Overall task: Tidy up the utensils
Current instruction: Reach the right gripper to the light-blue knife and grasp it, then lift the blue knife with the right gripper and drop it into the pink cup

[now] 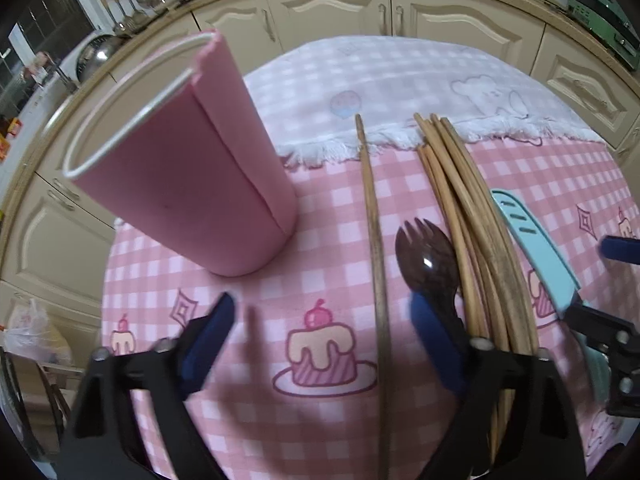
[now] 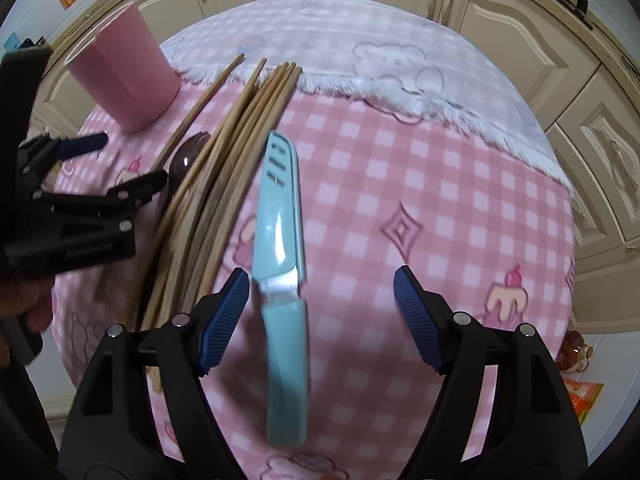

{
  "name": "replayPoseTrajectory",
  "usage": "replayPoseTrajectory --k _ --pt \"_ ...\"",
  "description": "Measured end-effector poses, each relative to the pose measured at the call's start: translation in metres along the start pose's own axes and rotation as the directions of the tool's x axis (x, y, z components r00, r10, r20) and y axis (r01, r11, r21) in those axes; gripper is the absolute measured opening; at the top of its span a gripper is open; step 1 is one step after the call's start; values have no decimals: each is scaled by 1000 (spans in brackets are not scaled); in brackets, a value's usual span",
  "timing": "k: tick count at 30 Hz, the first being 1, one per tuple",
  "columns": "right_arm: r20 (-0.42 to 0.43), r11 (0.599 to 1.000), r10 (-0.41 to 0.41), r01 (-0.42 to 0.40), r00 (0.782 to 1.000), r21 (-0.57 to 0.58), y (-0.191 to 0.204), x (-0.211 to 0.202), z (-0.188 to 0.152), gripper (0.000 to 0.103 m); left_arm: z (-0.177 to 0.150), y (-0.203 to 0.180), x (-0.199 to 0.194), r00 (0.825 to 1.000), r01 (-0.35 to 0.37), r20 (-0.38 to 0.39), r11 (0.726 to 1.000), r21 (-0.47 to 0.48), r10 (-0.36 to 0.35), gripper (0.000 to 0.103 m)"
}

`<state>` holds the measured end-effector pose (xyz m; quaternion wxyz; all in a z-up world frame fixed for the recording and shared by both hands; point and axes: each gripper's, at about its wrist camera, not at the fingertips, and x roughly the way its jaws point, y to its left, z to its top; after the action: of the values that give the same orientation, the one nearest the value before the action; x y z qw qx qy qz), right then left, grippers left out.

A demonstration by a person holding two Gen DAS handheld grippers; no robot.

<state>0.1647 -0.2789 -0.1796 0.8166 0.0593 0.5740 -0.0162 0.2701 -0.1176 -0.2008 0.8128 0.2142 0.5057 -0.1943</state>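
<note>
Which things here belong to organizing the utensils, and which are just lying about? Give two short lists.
Belong to the job: pink cup, single chopstick, chopstick bundle, brown spork, teal knife.

Lying about: checked tablecloth, white fringed cloth, cabinets.

Bare cloth (image 2: pixel 400 168) right of knife (image 2: pixel 280 216); chopsticks (image 2: pixel 224 160) crowding its left.

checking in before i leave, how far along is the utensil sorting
Nothing looks sorted: the pink cup shows nothing inside. Both grippers are open, the left gripper around one chopstick, the right gripper around the knife. The chopstick bundle and spork remain.
</note>
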Motion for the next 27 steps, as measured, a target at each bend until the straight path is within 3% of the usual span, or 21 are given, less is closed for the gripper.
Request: replayPoseTrajectory --k 2,7,8,9,10,12,17,21,27 --pt "-8 1000 -6 6 1000 -6 5 5 7 74 1 3 1 999 49 -10 999 -18 -49 67" --pt "0 997 -57 57 998 -45 14 13 15 60 4 4 4 996 87 -25 996 -29 -88 58" --pt "4 997 -56 56 998 -50 15 13 16 50 6 2 4 994 103 -23 994 -25 -103 52" --pt "13 997 -53 54 999 -61 16 11 17 30 7 0 4 994 110 -19 994 -21 -110 44" --pt "16 997 -54 54 998 -62 17 11 17 29 7 -1 4 993 119 -15 993 -14 -119 39" --pt "25 997 -47 48 999 -68 17 11 15 28 8 -7 2 991 136 -6 991 -1 -136 8" --pt "73 998 50 -48 996 -27 -2 -1 6 27 -4 -3 -6 990 139 28 990 -37 -138 6" --pt "141 991 129 -131 982 4 -23 -13 2 27 -20 5 -23 986 150 81 986 -78 -143 6" --pt "256 971 230 -240 939 10 -36 -37 -2 27 -39 6 -66 950 212 254 972 -103 -181 6"
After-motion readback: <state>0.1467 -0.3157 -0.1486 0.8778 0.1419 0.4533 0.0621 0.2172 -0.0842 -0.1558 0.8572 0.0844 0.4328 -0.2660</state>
